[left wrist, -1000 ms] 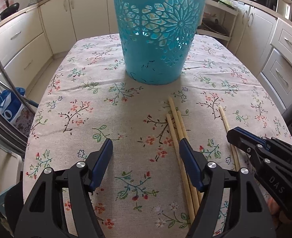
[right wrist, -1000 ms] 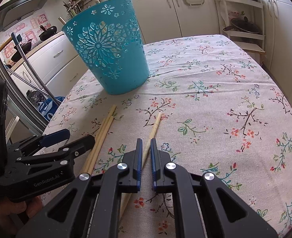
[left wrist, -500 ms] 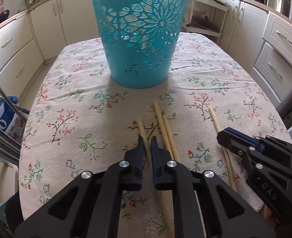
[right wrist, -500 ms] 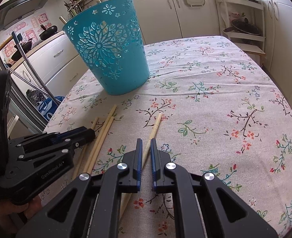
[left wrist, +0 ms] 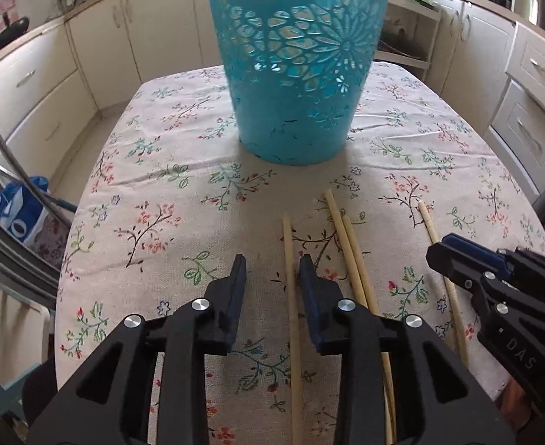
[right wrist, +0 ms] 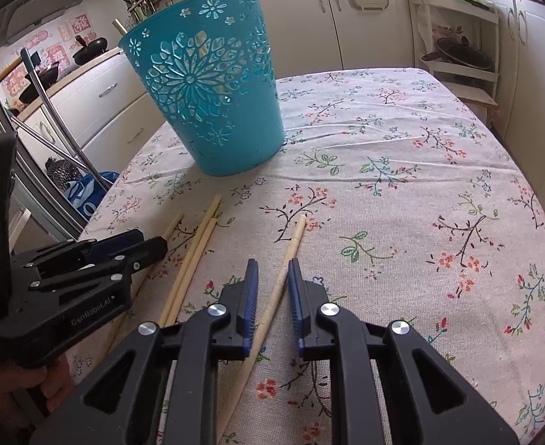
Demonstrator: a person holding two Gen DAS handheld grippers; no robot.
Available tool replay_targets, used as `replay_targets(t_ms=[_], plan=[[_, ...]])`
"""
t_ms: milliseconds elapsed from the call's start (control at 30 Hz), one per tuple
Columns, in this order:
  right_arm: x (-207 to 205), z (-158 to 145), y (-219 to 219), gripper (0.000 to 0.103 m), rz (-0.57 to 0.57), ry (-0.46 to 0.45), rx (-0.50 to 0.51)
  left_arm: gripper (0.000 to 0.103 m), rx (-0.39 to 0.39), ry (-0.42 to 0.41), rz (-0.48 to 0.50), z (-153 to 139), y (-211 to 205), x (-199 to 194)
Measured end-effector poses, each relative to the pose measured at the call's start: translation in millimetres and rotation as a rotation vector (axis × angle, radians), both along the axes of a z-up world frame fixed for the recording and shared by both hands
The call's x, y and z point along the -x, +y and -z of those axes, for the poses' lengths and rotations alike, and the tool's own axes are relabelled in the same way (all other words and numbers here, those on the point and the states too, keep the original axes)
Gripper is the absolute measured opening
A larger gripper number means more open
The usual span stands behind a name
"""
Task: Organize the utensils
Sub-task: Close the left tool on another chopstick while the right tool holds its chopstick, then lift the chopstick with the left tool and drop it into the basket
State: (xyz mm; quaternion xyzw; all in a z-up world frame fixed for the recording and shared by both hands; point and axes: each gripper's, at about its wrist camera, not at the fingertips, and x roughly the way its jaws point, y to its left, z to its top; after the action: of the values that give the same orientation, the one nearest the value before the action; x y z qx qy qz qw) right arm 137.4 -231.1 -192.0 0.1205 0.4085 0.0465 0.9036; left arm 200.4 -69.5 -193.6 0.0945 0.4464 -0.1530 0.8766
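Here both grippers sit low over the chopsticks with their jaws a little apart, having just been opening, and neither pad presses on wood. The left gripper [left wrist: 270,272] has one chopstick [left wrist: 290,278] lying between its jaws, close to the right-hand pad; a pair [left wrist: 350,256] lies just right of it. The right gripper [right wrist: 271,278] straddles a single chopstick [right wrist: 285,259], which runs ahead of its jaws toward the basket [right wrist: 205,85].

To do the pick well, I judge each stick should be centred in its gap before closing, with the pads brought down to the tablecloth [right wrist: 402,193] so the thin round stick is pinched rather than rolled aside. The left jaws should stay clear of the neighbouring pair.

The right wrist view shows the basket's rim and a stick end [right wrist: 118,26] rising above it at its far left, which the left view crops off. The left view shows better how its stick lies off-centre in the gap, which the right view hides behind the gripper body.
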Motion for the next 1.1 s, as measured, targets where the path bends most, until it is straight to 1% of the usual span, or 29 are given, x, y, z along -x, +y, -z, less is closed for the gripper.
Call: replay_targets(t_ms=[33, 67, 100, 167, 267, 300, 367, 433, 533, 600, 733, 900, 1000, 1100], plan=[[-0.9, -0.2, 1.2, 0.016, -0.004, 0.003, 0.009, 0.01, 0.005, -0.001, 0.021, -0.1, -1.7, -0.3], [-1.8, -0.1, 2.0, 0.009, -0.011, 0.009, 0.012, 0.004, 0.004, -0.001, 0.034, -0.4, -3.3, -1.1], [-1.6, -0.2, 2.2, 0.008, -0.014, 0.012, 0.013, 0.004, 0.004, 0.002, 0.041, -1.1, -3.9, -2.0], [0.4, -0.7, 1.4, 0.008, -0.013, 0.014, 0.022, 0.004, 0.036, 0.018, 0.043, -3.2, -1.2, -2.9], [1.0, 0.0, -0.3, 0.008, -0.011, 0.024, 0.039, 0.004, 0.052, 0.02, 0.035, -5.3, 4.3, 0.0], [0.7, -0.7, 1.5, 0.008, -0.018, 0.026, 0.059, 0.004, 0.06, 0.024, 0.032, -5.1, 6.1, 1.0], [1.2, -0.7, 3.8, 0.008, -0.02, 0.024, 0.076, 0.004, 0.099, 0.024, 0.026, -10.2, 13.2, 4.2], [2.5, 0.5, 0.9, 0.008, -0.016, 0.018, 0.057, 0.004, 0.171, 0.002, 0.029, -23.3, 21.4, 9.2], [5.9, 3.6, -5.7, 0.007, -0.006, -0.01, 0.008, 0.004, 0.29, -0.076, 0.046, -54.7, 35.5, 19.4], [8.7, 5.4, -4.7, 0.007, -0.006, -0.036, 0.017, 0.004, 0.379, -0.136, 0.048, -80.4, 46.2, 25.1], [11.5, 5.8, 0.9, 0.007, -0.004, -0.055, 0.053, 0.004, 0.489, -0.242, 0.04, -125.9, 59.6, 31.7], [13.3, 4.6, 1.7, 0.007, -0.002, -0.067, 0.063, 0.004, 0.576, -0.345, 0.04, -171.7, 67.0, 31.7], [13.1, 5.0, 2.3, 0.007, 0.0, -0.069, 0.063, 0.004, 0.599, -0.423, 0.047, -197.2, 64.0, 27.7], [14.1, 5.4, 2.8, 0.007, -0.001, -0.071, 0.064, 0.004, 0.618, -0.479, 0.05, -218.0, 60.1, 21.9]])
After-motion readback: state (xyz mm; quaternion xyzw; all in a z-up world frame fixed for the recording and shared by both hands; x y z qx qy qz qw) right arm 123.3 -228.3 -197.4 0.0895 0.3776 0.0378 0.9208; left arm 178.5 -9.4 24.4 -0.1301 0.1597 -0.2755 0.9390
